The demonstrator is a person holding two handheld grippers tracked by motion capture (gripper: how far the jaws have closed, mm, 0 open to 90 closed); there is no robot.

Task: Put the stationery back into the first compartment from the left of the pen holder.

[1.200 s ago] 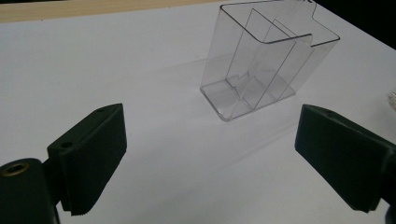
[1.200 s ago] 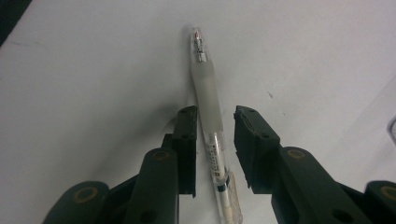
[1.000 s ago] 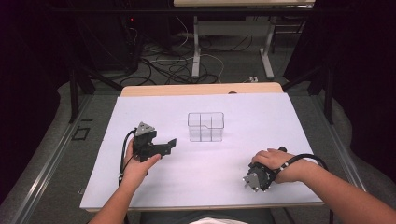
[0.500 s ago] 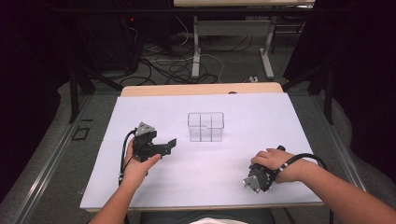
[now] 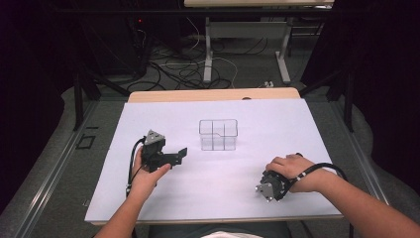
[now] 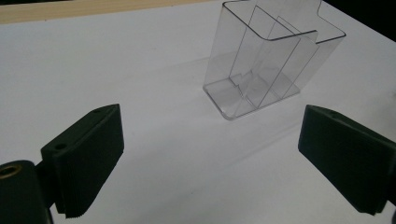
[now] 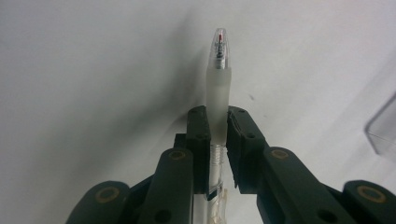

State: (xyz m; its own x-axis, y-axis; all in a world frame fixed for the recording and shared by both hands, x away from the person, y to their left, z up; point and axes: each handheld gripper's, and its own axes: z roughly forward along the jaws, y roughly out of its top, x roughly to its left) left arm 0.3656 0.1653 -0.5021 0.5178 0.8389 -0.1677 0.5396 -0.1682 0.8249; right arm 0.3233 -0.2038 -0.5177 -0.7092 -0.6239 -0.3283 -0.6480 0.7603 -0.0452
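While your right gripper is clamped on the pen, long axis running out past its tips, the clear organizer stands up-table toward the left; your left gripper, gaping wide, is nearer it.

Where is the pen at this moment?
The pen is clamped in the right gripper, low over the white sheet, right of the clear organizer.

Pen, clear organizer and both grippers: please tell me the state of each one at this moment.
pen: capped, clamped between the right gripper's jaws, lying along the white table.
clear organizer: upright, empty, untouched.
left gripper: jaws wide open, holding nothing.
right gripper: jaws shut on the pen.
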